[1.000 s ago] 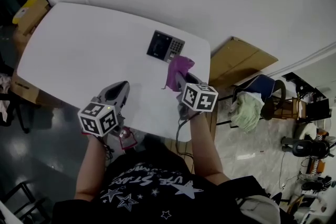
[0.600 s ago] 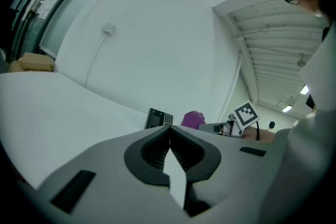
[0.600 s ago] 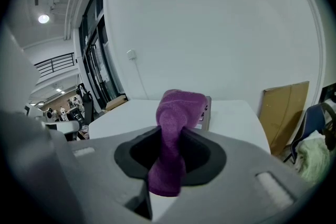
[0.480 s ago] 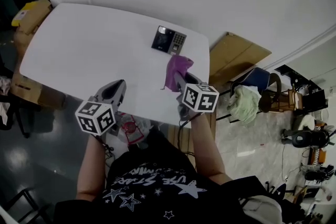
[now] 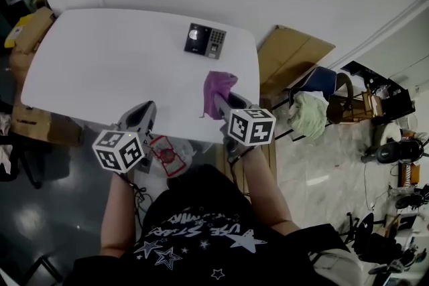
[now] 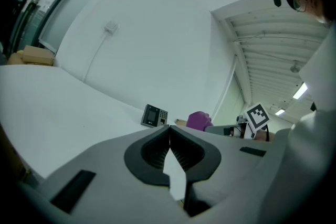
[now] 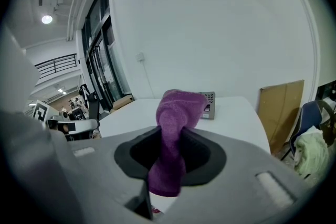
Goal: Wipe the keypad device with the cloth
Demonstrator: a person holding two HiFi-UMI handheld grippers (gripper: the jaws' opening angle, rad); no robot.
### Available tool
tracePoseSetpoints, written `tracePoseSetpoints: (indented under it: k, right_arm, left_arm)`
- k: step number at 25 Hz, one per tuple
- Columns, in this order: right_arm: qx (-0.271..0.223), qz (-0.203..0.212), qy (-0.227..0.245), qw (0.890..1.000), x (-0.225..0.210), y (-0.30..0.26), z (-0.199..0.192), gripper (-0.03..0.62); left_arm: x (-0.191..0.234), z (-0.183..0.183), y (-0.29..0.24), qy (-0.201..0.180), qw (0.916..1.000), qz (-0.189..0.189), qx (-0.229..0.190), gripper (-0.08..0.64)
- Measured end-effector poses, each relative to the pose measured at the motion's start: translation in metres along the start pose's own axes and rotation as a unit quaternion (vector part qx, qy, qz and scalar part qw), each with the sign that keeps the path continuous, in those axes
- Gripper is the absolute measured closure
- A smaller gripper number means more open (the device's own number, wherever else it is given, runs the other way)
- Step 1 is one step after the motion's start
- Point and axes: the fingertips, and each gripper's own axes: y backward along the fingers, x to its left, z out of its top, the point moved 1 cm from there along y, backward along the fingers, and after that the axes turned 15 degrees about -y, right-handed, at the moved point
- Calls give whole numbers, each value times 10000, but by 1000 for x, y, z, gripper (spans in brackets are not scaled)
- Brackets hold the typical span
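Nearest the person, the left gripper (image 6: 169, 132) hovers over the near edge of the white table (image 5: 94, 63), its jaws pressed together with nothing between them. Just beside it on the right, the right gripper (image 7: 170, 150) has its jaws clenched on a purple cloth (image 7: 176, 113), which bunches up above the fingertips and hangs down below them, over the table's near right part. Farther out, the keypad device (image 5: 205, 41) lies flat on the table close to its far edge, well apart from the cloth. Beyond the table's right corner, a sheet of cardboard (image 5: 295, 60) leans by the white wall.
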Motion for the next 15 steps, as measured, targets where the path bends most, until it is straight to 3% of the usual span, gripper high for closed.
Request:
tracePoseSetpoints:
  k: [8, 15]
  right_arm:
    - [-57, 220, 28, 9997, 10, 2, 3, 494]
    - [130, 294, -3, 9995, -9, 19, -13, 494]
  left_arm:
    - [-7, -2, 6, -64, 9999, 124, 11, 551]
    - [-35, -11, 0, -95, 9998, 140, 92, 551]
